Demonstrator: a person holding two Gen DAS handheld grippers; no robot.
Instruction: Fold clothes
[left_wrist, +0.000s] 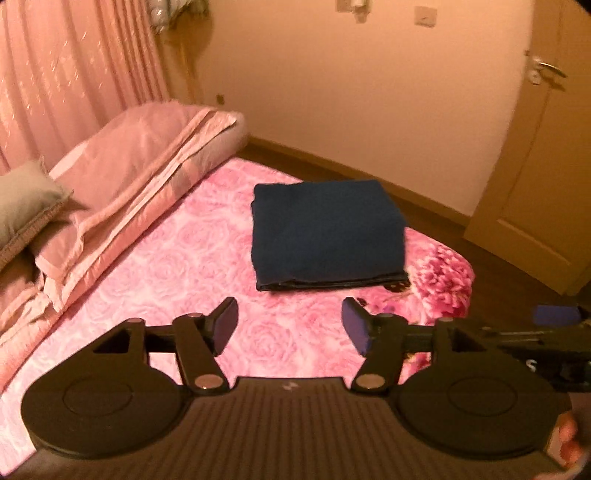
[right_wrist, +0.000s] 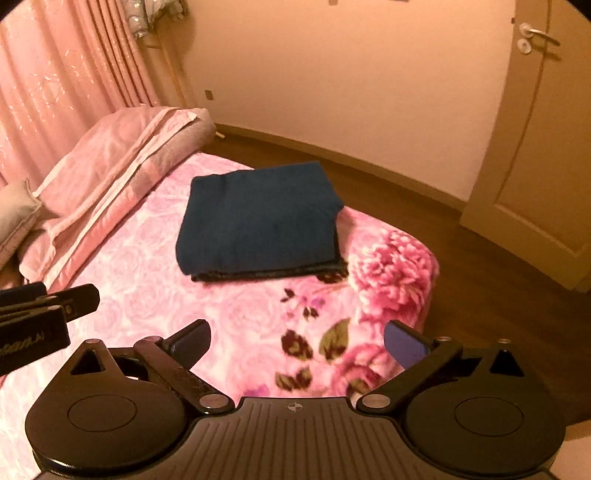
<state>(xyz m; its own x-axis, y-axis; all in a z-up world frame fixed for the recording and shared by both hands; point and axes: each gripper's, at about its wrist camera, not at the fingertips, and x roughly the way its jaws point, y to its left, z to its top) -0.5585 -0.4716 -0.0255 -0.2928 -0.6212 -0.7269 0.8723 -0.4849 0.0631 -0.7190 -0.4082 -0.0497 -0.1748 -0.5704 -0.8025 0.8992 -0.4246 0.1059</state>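
Folded garment lies ahead of both wide-spread, empty grippers

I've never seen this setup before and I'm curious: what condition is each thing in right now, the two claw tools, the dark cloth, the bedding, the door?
Left gripper: open, empty, above the blanket.
Right gripper: open, empty.
Dark blue garment: folded, lying flat on the bed.
Floral blanket: spread out.
Pink quilt: folded, piled alongside.
Door: closed.
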